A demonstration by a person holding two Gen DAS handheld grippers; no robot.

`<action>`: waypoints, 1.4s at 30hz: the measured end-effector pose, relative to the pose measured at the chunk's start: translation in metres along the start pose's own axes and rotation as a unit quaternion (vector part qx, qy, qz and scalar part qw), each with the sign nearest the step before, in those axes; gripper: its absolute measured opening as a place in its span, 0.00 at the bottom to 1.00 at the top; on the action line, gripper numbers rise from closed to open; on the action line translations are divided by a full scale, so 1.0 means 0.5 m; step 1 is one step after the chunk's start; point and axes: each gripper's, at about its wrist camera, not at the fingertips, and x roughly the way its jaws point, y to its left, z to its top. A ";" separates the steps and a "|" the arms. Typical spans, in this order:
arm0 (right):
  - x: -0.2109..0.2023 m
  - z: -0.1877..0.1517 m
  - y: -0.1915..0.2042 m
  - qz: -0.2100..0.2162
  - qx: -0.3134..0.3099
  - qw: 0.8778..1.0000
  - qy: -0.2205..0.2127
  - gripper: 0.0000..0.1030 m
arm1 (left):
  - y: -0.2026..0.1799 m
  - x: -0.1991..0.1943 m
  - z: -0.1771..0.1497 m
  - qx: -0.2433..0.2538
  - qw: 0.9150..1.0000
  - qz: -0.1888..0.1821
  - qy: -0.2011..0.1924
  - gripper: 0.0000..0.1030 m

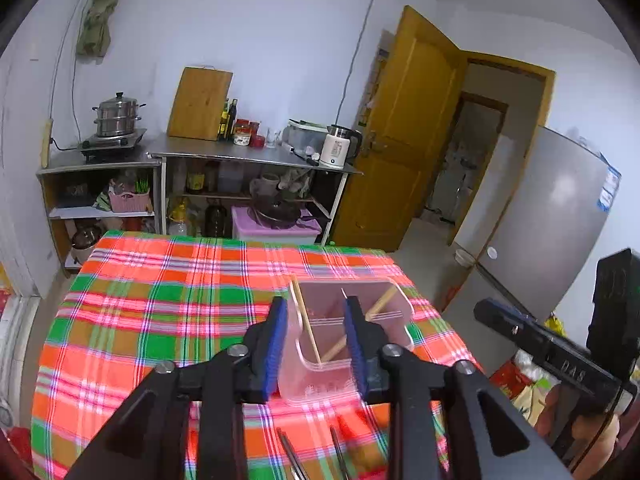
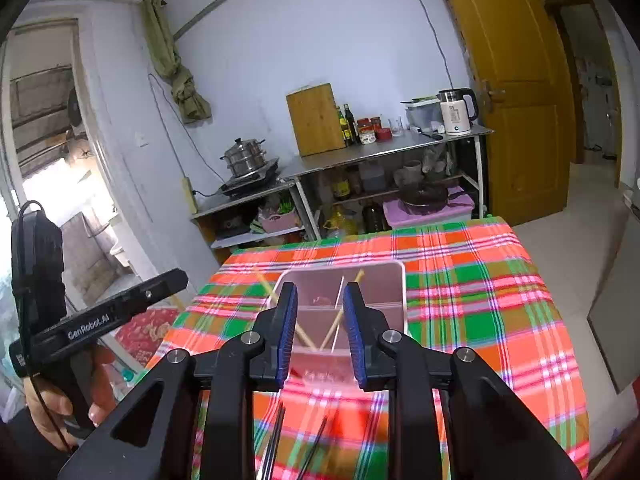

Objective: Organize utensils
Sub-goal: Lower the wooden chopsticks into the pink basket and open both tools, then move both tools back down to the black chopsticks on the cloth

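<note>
A clear plastic utensil holder [image 1: 396,300] stands on the plaid tablecloth [image 1: 160,300], with two wooden chopsticks [image 1: 306,316] leaning crossed inside it. My left gripper [image 1: 318,344] is open and empty, held above the cloth just before the holder. Two dark chopsticks [image 1: 292,456] lie on the cloth below it. In the right wrist view the holder [image 2: 384,284] with the wooden chopsticks [image 2: 334,328] sits ahead of my right gripper [image 2: 320,332], which is open and empty. The dark chopsticks [image 2: 276,436] lie below it.
The right gripper's body [image 1: 560,352] shows at the right of the left wrist view, and the left gripper's body [image 2: 80,320] at the left of the right wrist view. Metal shelves [image 1: 240,156] with kitchenware stand behind the table. A yellow door [image 1: 408,132] is at the right.
</note>
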 end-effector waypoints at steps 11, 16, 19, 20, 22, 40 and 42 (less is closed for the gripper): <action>-0.142 -0.151 0.022 -0.025 -0.015 1.000 0.011 0.24 | -0.059 -0.116 -0.191 0.030 0.999 -0.003 0.016 0.49; -0.177 -0.219 0.031 -0.038 -0.022 0.999 0.026 0.24 | -0.060 -0.151 -0.259 0.029 0.999 0.011 0.021 0.49; -0.190 -0.256 0.035 -0.039 -0.025 0.998 0.037 0.24 | -0.049 -0.171 -0.290 0.016 0.999 0.016 0.025 0.49; -0.191 -0.263 0.037 -0.042 -0.028 0.998 0.040 0.24 | -0.044 -0.174 -0.293 0.014 0.999 0.016 0.025 0.49; -0.192 -0.279 0.039 -0.045 -0.028 0.998 0.045 0.24 | -0.040 -0.185 -0.302 0.011 0.999 0.022 0.024 0.49; -0.174 -0.321 0.018 -0.051 -0.016 0.996 0.073 0.24 | -0.024 -0.137 -0.359 0.004 0.997 0.018 0.077 0.45; -0.169 -0.323 0.011 -0.053 -0.012 0.996 0.076 0.24 | -0.019 -0.119 -0.364 0.002 0.996 0.021 0.089 0.45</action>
